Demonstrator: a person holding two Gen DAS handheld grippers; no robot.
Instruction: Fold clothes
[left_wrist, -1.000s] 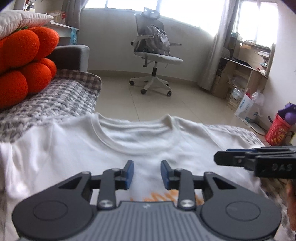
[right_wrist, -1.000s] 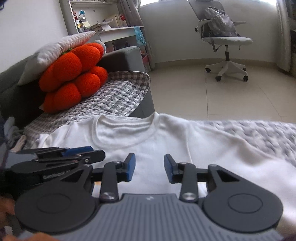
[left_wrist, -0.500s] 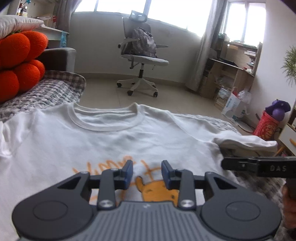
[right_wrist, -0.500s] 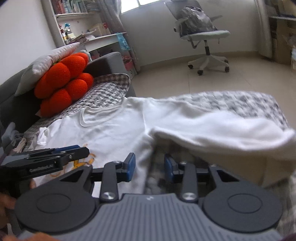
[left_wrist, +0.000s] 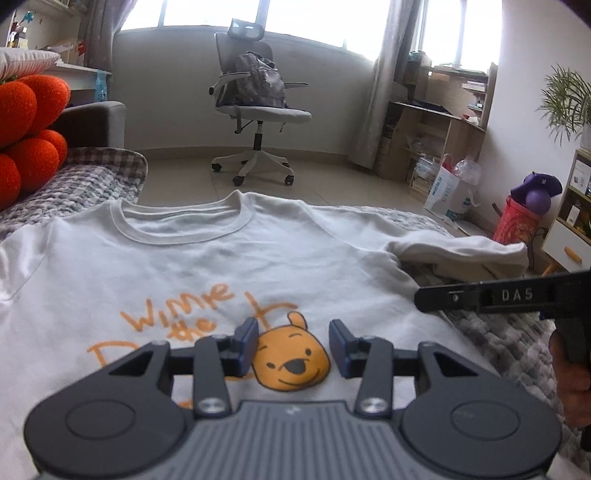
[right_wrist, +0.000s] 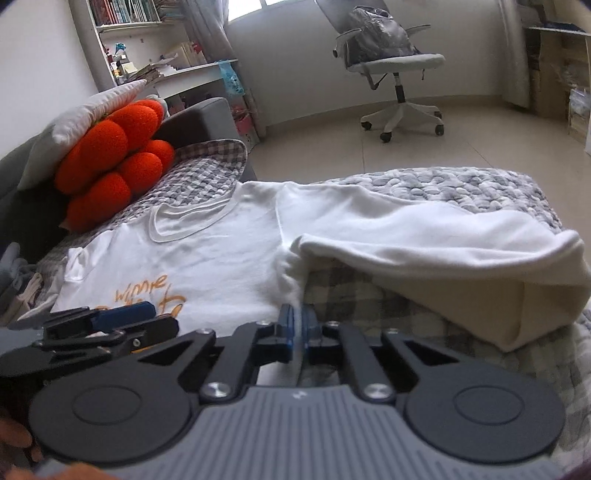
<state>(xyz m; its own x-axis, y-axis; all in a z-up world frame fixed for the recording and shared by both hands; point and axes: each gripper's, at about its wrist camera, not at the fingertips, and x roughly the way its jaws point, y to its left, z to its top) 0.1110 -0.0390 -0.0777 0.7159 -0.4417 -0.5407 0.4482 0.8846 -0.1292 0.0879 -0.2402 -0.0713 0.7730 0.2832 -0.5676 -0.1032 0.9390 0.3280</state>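
Two grippers hover above the white shirt (left_wrist: 207, 266): left gripper (left_wrist: 291, 345) opening with nothing between, right gripper (right_wrist: 295, 332) closing at the shirt's side edge, its blue pads almost together.

A white long-sleeved sweatshirt (left_wrist: 207, 266) lies face up and spread flat on a grey-and-white knitted blanket (right_wrist: 461, 186), its ribbed round collar (left_wrist: 181, 236) toward the far edge. Across the chest runs orange handwritten lettering (left_wrist: 181, 314) above a cartoon bear's face (left_wrist: 295, 362) in orange-yellow, smiling, with a black nose. One sleeve (right_wrist: 443, 254) stretches sideways from the shoulder across the blanket, lightly creased, and its wide end doubles back under itself in a loose, rounded fold near the blanket's edge; the body's side seam beside it is rumpled.
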